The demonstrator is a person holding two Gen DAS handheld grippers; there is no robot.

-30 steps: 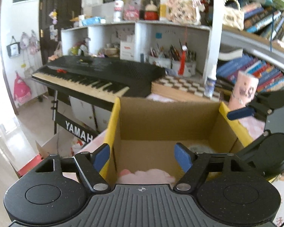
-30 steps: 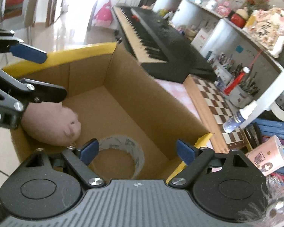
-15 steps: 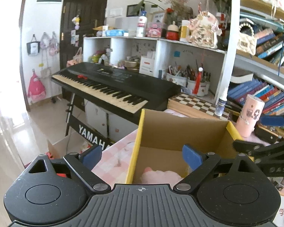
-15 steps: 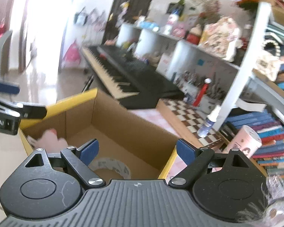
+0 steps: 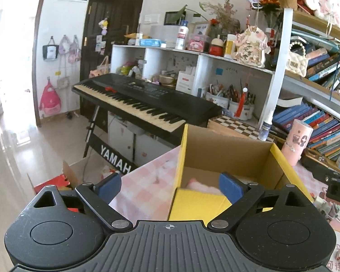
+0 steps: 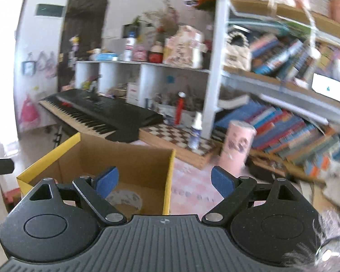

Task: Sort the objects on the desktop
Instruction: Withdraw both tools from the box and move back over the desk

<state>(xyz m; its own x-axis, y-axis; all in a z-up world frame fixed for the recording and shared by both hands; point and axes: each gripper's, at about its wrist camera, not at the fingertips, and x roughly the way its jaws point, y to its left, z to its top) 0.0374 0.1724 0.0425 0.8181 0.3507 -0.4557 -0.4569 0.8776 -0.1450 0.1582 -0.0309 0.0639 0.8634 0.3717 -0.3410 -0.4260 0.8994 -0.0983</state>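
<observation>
Already the cardboard box [image 5: 226,156] with yellow flaps has things in it. A fluffy pink toy [image 5: 199,184] lies on its floor, and the right wrist view shows a roll of tape [image 6: 127,198] in there too. So some of the sorting looks done.

The left gripper [image 5: 170,184] is spread wide with nothing in it, just in front of the box. The right gripper [image 6: 164,180] is wide and empty too, over the box's near corner.

The box sits on a pink checked tablecloth [image 5: 147,181]. Near it stand a pink cup [image 5: 297,142], a small spray bottle [image 5: 266,127] and a chessboard [image 5: 238,123]. I think one of these may go in next, but I cannot tell which.
</observation>
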